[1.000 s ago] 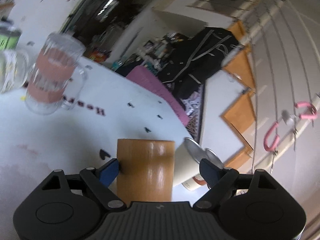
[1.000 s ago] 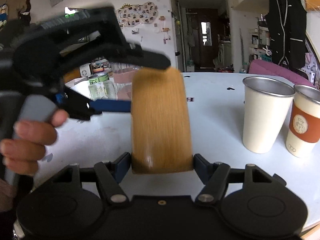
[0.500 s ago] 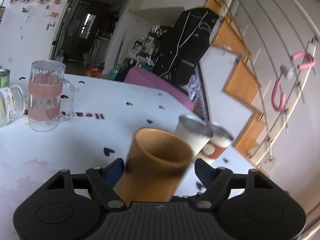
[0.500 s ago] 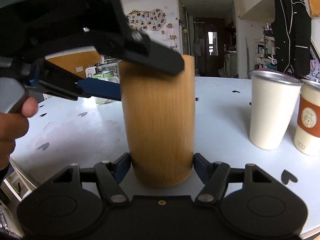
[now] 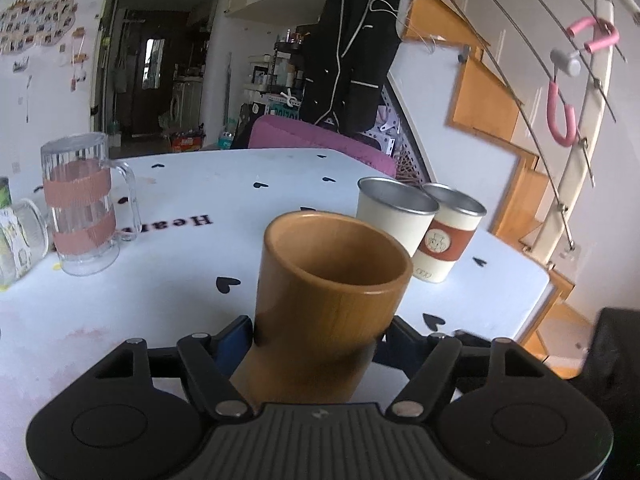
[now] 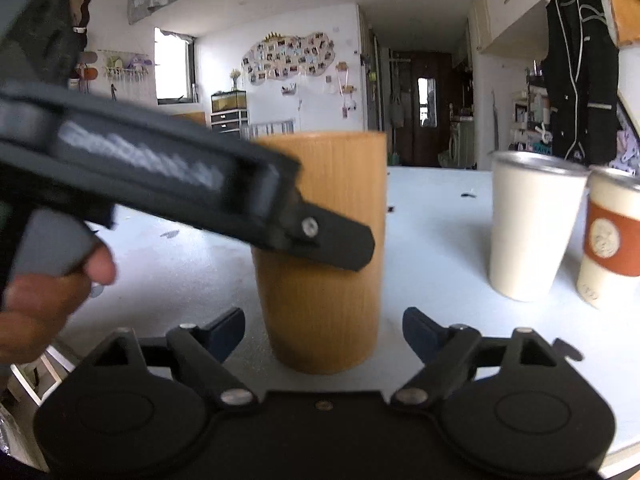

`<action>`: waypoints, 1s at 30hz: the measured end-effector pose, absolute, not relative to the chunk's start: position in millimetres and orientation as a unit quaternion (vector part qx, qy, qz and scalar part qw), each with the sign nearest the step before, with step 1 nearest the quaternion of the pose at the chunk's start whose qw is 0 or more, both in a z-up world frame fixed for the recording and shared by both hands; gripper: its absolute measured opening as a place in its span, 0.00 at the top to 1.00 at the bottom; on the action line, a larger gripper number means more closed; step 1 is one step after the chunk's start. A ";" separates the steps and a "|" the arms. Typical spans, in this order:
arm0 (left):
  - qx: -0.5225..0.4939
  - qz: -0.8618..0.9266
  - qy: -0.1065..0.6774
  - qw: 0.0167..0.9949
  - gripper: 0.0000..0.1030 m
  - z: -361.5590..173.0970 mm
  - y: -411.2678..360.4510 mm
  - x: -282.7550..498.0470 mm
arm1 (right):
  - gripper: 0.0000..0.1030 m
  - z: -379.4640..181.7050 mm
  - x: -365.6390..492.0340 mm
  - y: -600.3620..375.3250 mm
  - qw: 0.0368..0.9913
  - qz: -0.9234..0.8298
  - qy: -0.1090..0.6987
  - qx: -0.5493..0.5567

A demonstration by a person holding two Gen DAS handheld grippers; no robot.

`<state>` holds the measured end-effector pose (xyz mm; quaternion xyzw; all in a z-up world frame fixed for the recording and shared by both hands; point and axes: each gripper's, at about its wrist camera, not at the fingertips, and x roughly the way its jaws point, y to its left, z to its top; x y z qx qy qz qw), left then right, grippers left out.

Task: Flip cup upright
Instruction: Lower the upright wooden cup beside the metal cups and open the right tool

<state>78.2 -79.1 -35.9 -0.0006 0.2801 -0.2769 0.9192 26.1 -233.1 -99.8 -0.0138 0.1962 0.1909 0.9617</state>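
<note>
The brown wooden cup [image 5: 332, 304] stands mouth up on the white table [image 5: 168, 304]. My left gripper [image 5: 316, 340] is shut on its lower body, blue pads pressed to both sides. In the right wrist view the same cup [image 6: 320, 300] sits upright straight ahead, its base on the tabletop. My right gripper [image 6: 324, 332] is open, each blue pad a small gap away from the cup's sides. The left gripper's black finger [image 6: 332, 244] crosses the cup from the left, held by a person's hand [image 6: 48, 304].
A glass mug with pink bands [image 5: 80, 204] and a jar [image 5: 16, 240] stand at the left. A cream metal cup [image 5: 394, 216] and a cup with an orange sleeve [image 5: 444, 240] stand just right of the wooden cup. The table edge [image 5: 548, 284] lies further right.
The wooden cup turned from bottom-up to mouth-up in the left gripper and came down onto the table. The right gripper's fingers, earlier against the cup, have spread off it.
</note>
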 end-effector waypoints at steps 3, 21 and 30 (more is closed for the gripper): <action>0.033 -0.271 0.284 0.919 0.31 -40.7 -84.8 75.4 | 0.16 -102.2 19.4 -240.2 0.961 0.184 0.204 -0.021; 0.037 -0.232 0.276 0.932 0.34 -49.6 -122.5 116.6 | 0.18 -103.4 10.6 -282.2 0.972 0.115 0.207 0.013; 0.037 -0.214 0.268 0.938 0.34 -49.6 -144.5 142.4 | 0.19 -101.5 14.6 -293.5 0.974 0.101 0.203 0.026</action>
